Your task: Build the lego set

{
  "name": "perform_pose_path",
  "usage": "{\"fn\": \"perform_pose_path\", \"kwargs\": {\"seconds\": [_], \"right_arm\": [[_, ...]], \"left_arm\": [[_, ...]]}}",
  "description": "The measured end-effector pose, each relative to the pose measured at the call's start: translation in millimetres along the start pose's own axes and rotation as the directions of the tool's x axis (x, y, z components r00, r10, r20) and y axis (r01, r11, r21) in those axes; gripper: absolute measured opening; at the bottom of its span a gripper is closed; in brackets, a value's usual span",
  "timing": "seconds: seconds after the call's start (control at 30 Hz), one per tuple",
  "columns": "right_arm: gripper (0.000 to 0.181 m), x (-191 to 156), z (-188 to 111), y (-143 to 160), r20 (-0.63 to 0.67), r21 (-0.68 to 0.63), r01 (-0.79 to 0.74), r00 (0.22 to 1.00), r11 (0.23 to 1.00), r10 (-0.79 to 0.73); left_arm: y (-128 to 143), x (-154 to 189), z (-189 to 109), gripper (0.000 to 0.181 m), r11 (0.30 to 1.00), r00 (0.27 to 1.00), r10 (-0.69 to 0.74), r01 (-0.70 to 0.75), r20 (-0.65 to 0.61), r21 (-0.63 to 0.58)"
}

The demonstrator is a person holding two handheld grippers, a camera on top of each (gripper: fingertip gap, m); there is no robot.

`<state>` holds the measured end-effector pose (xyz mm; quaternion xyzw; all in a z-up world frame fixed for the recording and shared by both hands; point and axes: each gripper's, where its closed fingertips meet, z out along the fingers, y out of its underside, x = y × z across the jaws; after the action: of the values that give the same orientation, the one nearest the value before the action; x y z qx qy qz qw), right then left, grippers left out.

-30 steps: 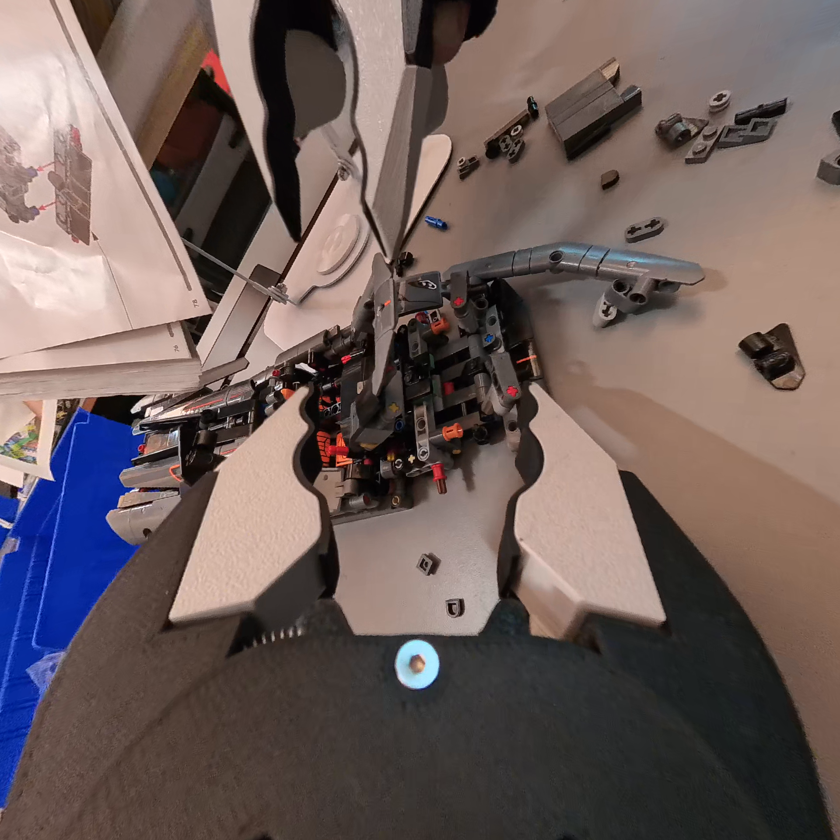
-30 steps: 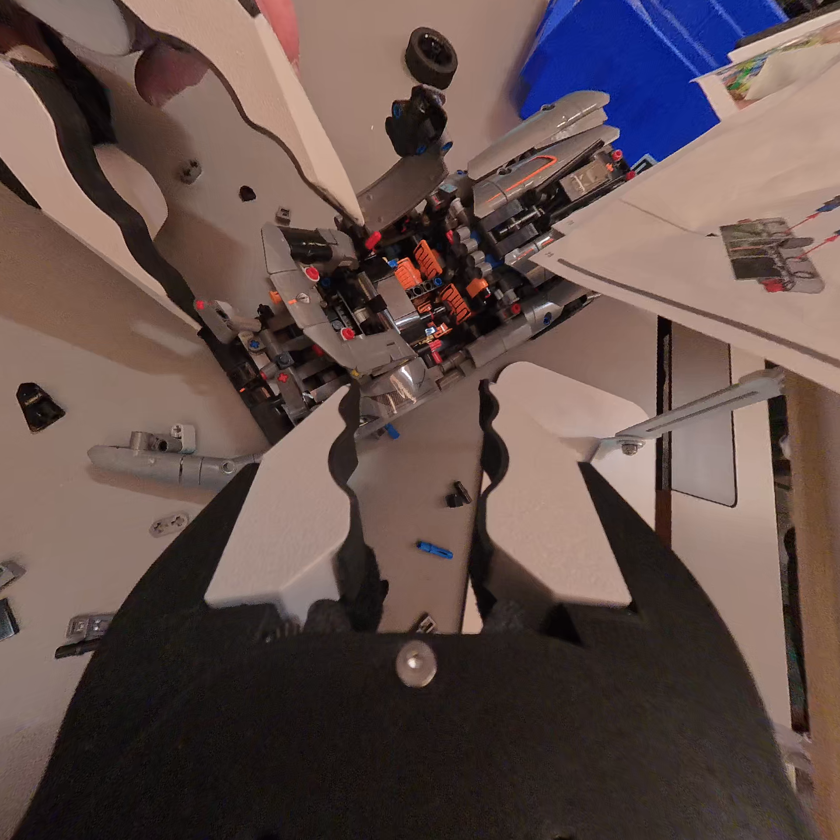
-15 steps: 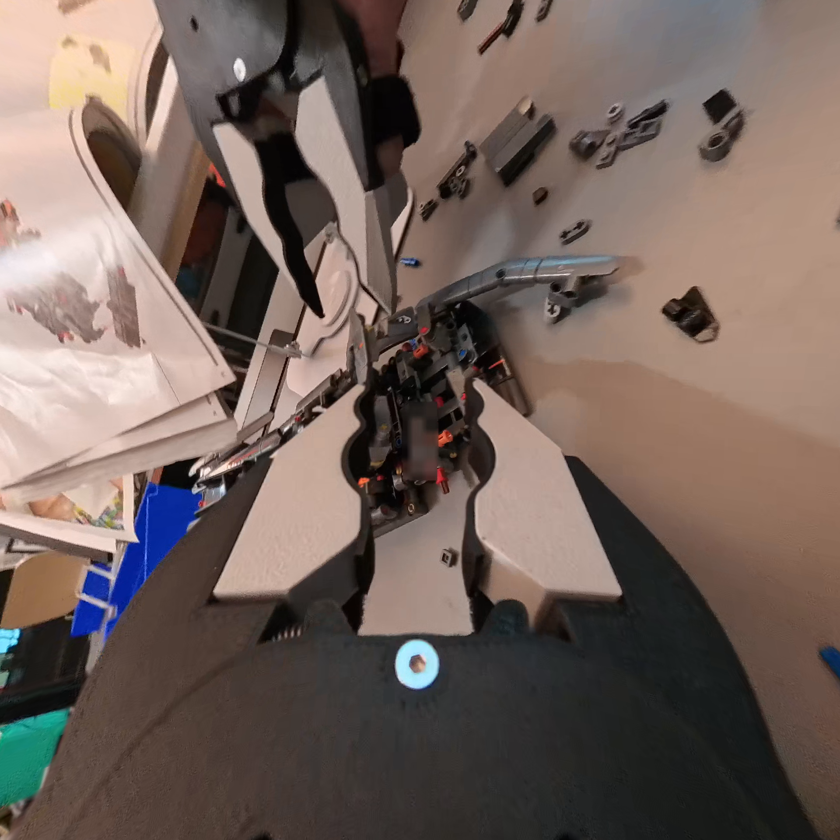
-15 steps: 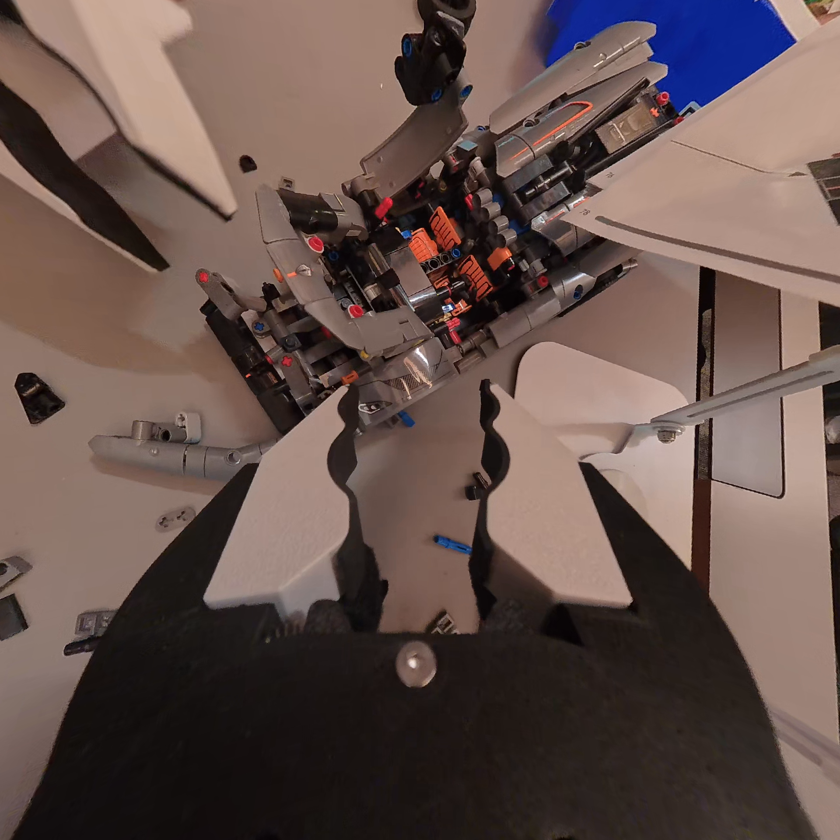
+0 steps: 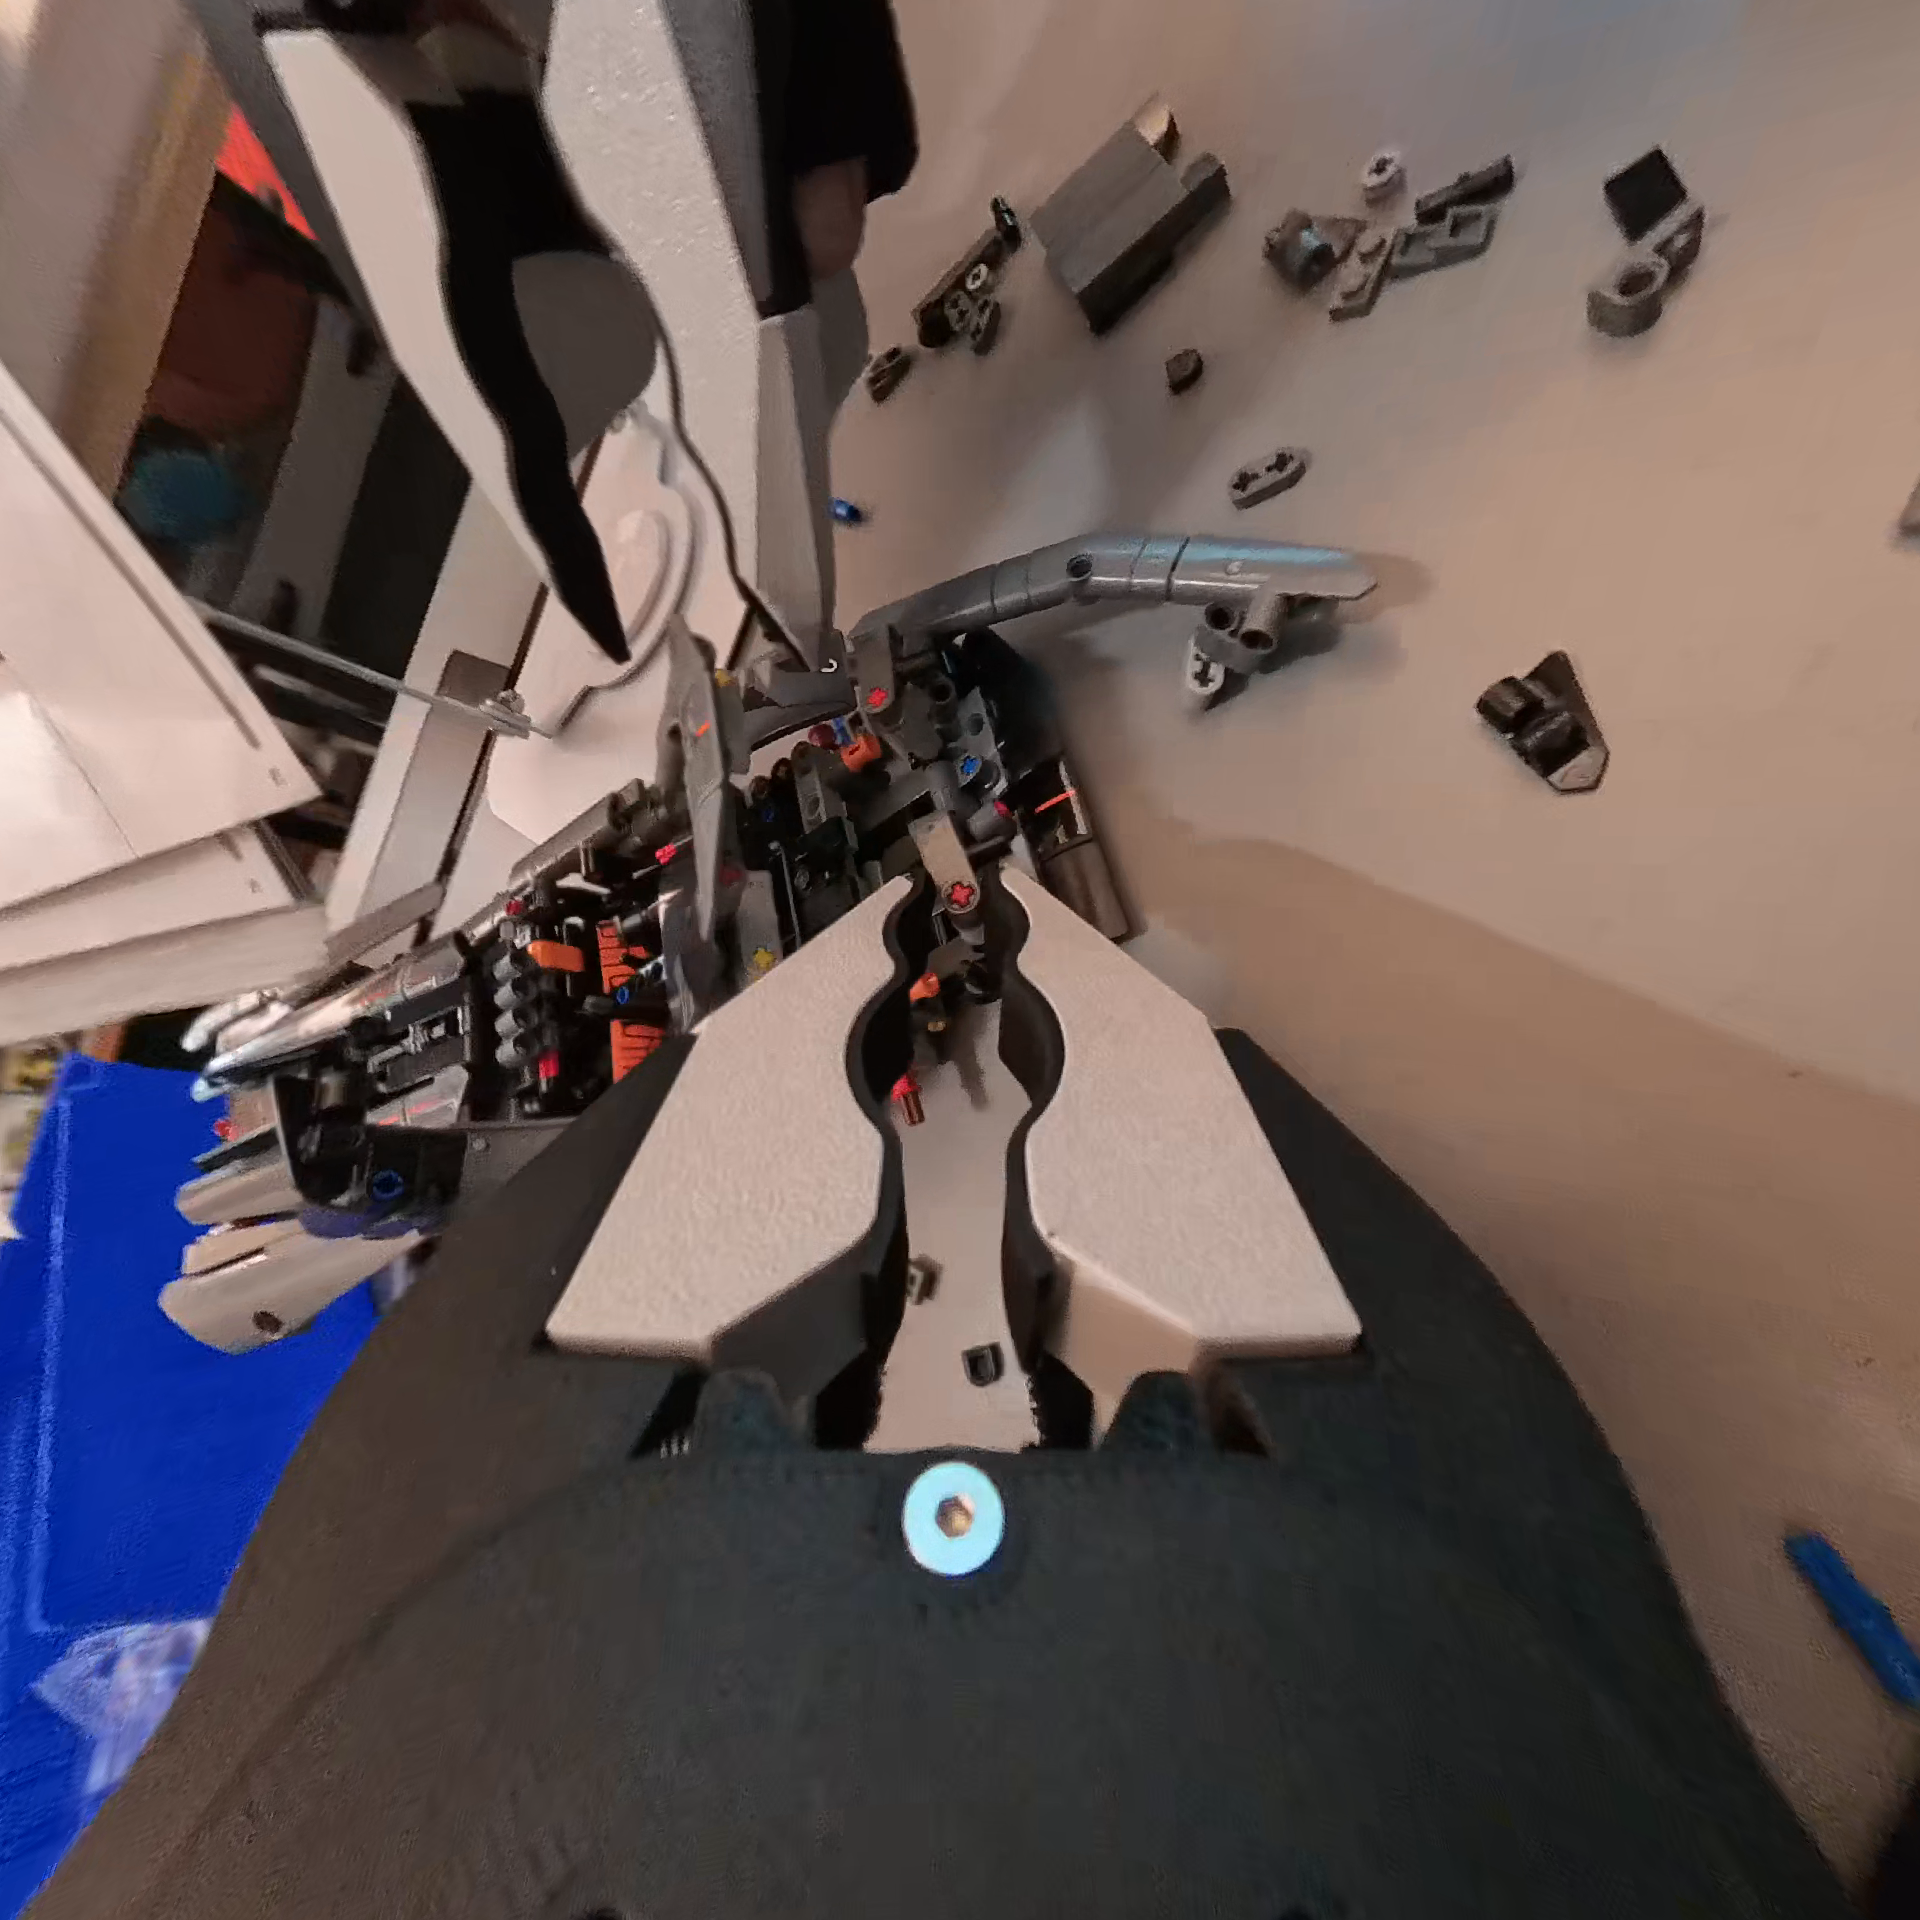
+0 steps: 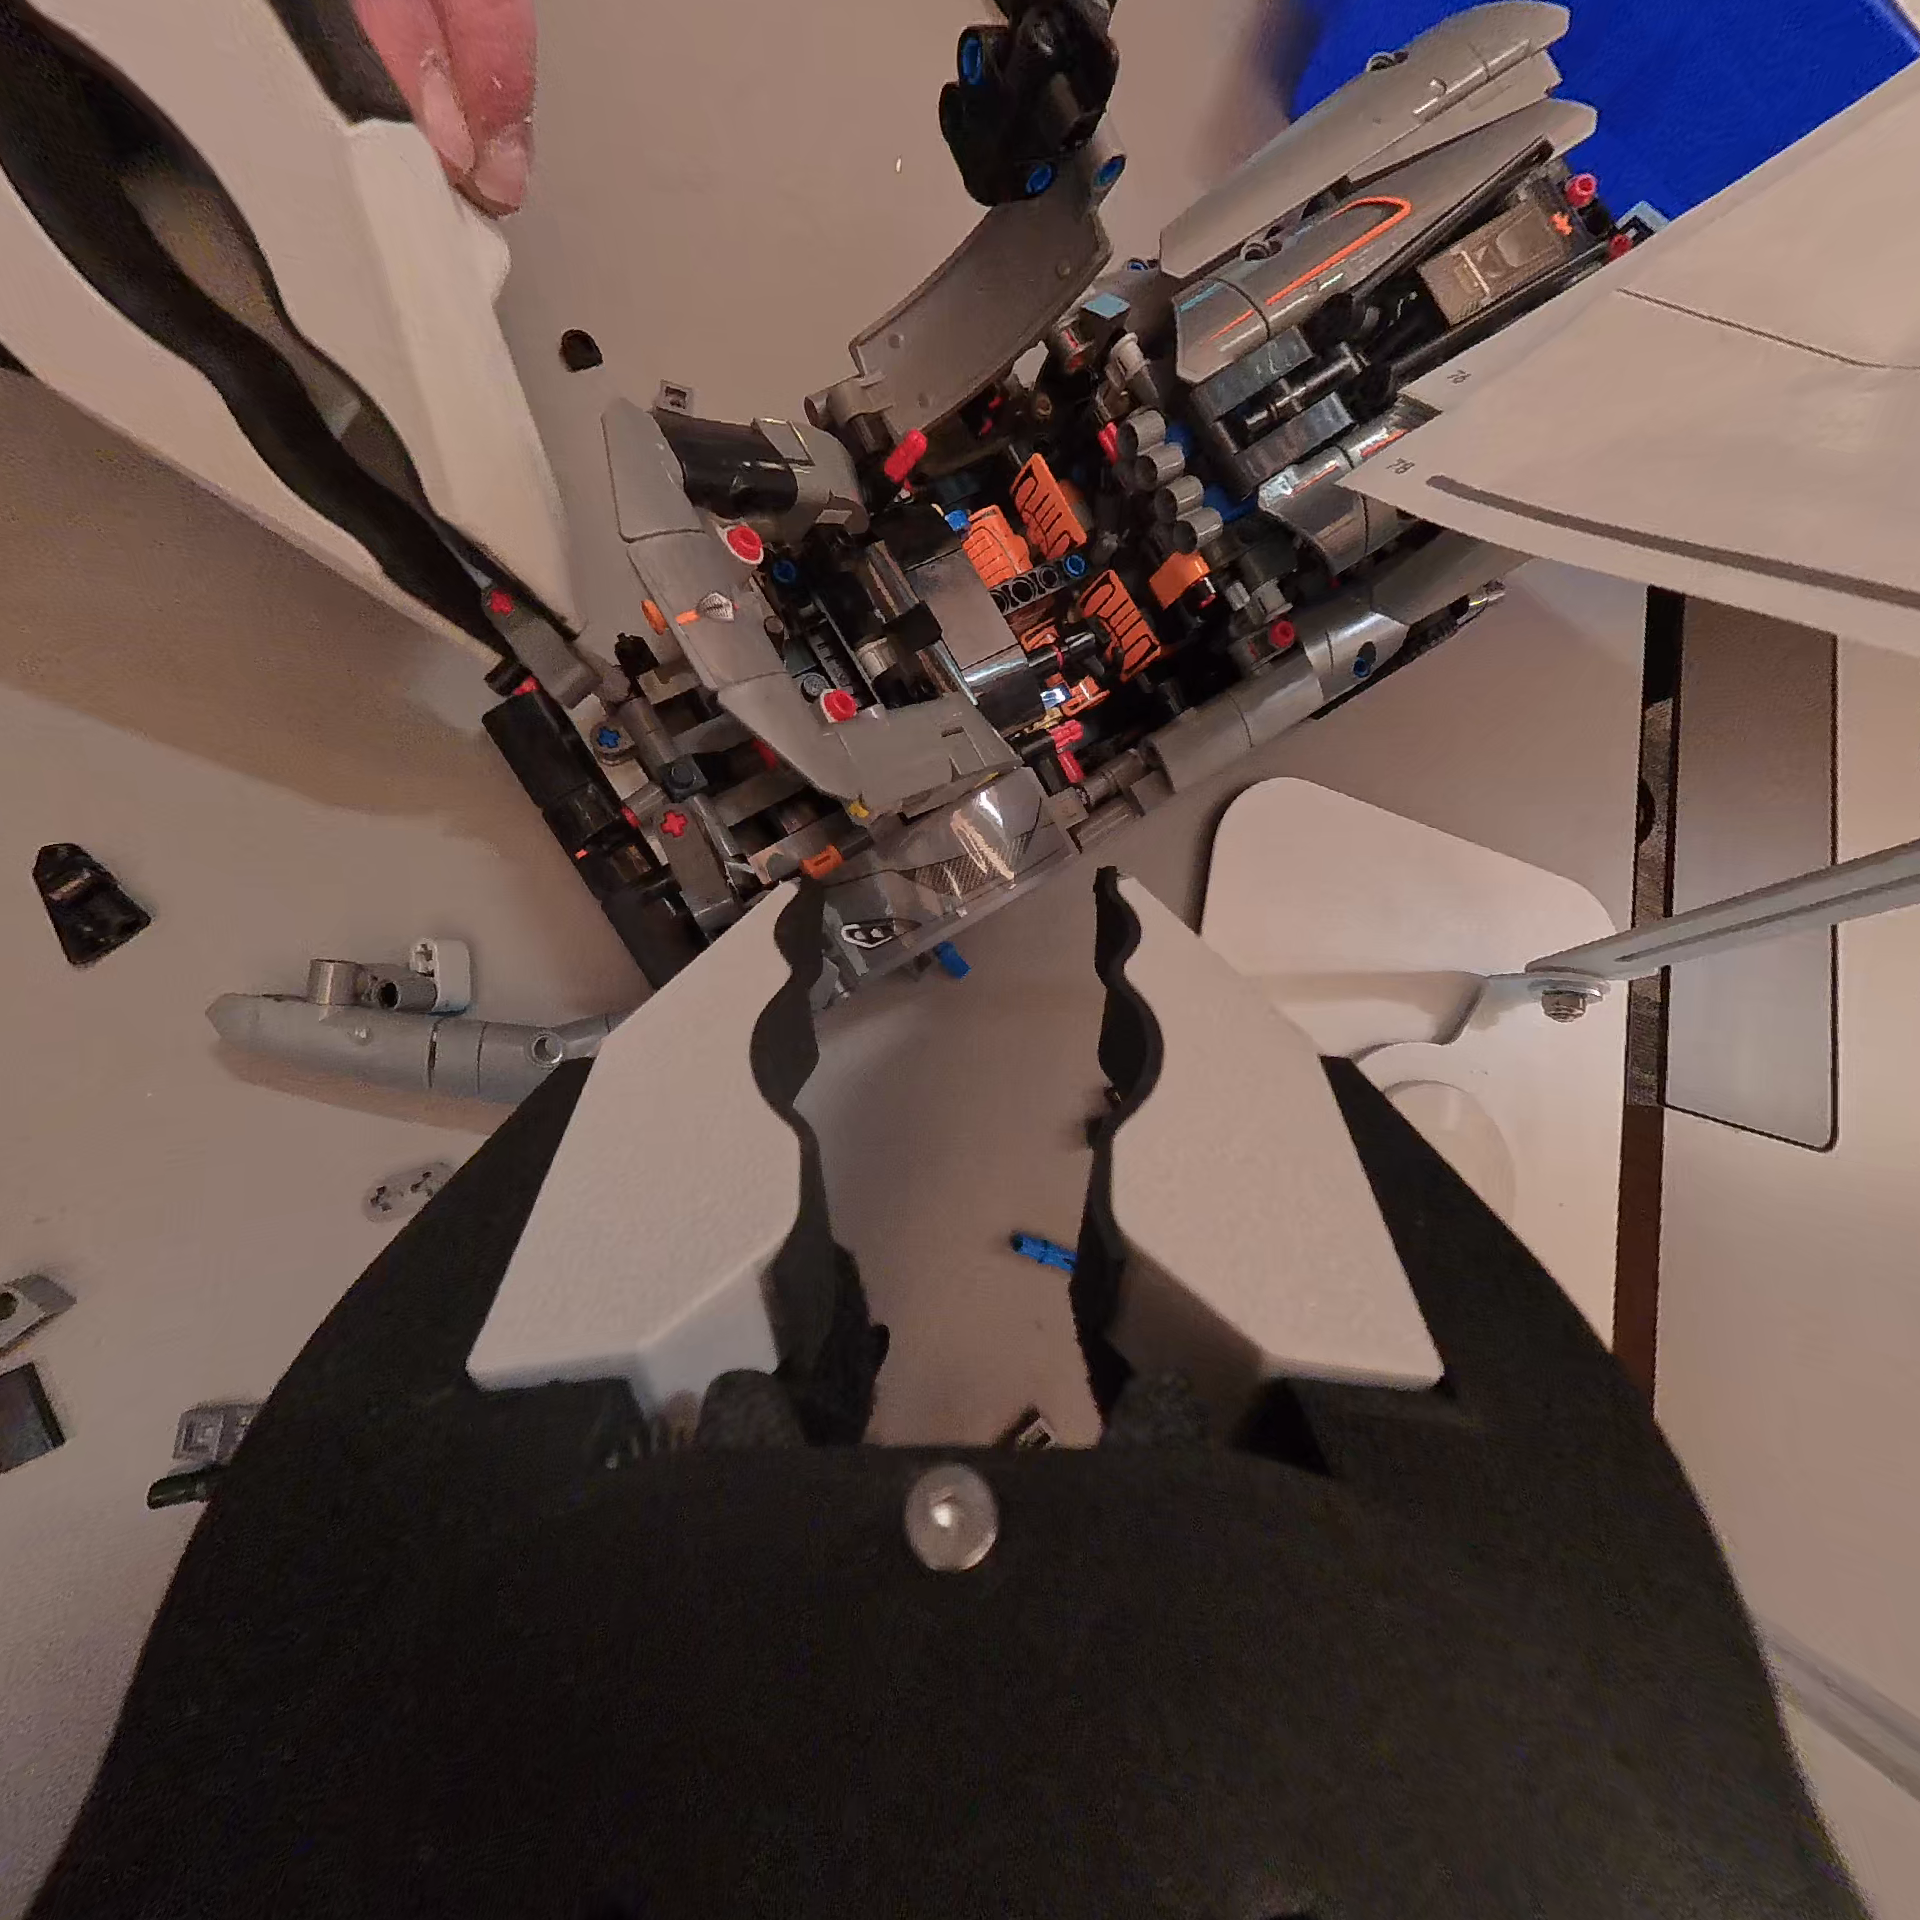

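Note:
The half-built grey, black and orange lego car [image 5: 623, 935] lies on the pale table, also in the right wrist view [image 6: 935, 623]. My left gripper [image 5: 958, 883] is shut on a small grey beam with a red cross axle [image 5: 961, 894] that sticks out of the car's side; this grip also shows in the right wrist view [image 6: 502, 608]. My right gripper [image 6: 945, 894] is open and empty, with its tips at the car's front end. In the left wrist view it hangs over the car [image 5: 717, 649].
A long curved grey part [image 5: 1143, 571] lies at the car's corner. Loose grey and black pieces [image 5: 1132, 229] are scattered beyond it. A blue pin [image 6: 1044, 1252] lies between my right fingers. An instruction booklet [image 6: 1714, 416] and a blue bin [image 5: 104, 1455] border the car.
My left gripper has gone from wide open to shut, moving in onto the grey beam at the car's side. My right gripper has stayed open at the car's front.

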<state>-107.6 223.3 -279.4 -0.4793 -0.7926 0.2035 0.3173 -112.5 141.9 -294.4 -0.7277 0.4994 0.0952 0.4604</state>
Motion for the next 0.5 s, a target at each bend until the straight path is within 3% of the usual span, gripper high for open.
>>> {"fn": "perform_pose_path", "kwargs": {"seconds": [0.17,0.33,0.43,0.5], "right_arm": [[0.05,-4,5,2,0.011,-0.012,0.007,1.0,1.0,-0.007],[0.05,-5,7,3,0.014,-0.015,0.006,1.0,1.0,-0.006],[0.05,-2,6,6,0.004,-0.027,-0.002,1.0,1.0,0.002],[0.05,0,3,6,0.011,-0.025,-0.03,0.999,0.999,0.031]], "left_arm": [[4,-7,0,0.006,0.973,0.972,-0.224,0.227,-0.073,0.035],[13,-17,-1,0.006,0.87,0.862,-0.478,0.491,-0.172,0.046],[16,-19,-1,0.006,0.821,0.809,-0.544,0.568,-0.222,0.057],[16,-19,-3,0.006,0.826,0.814,-0.533,0.56,-0.232,0.063]]}}
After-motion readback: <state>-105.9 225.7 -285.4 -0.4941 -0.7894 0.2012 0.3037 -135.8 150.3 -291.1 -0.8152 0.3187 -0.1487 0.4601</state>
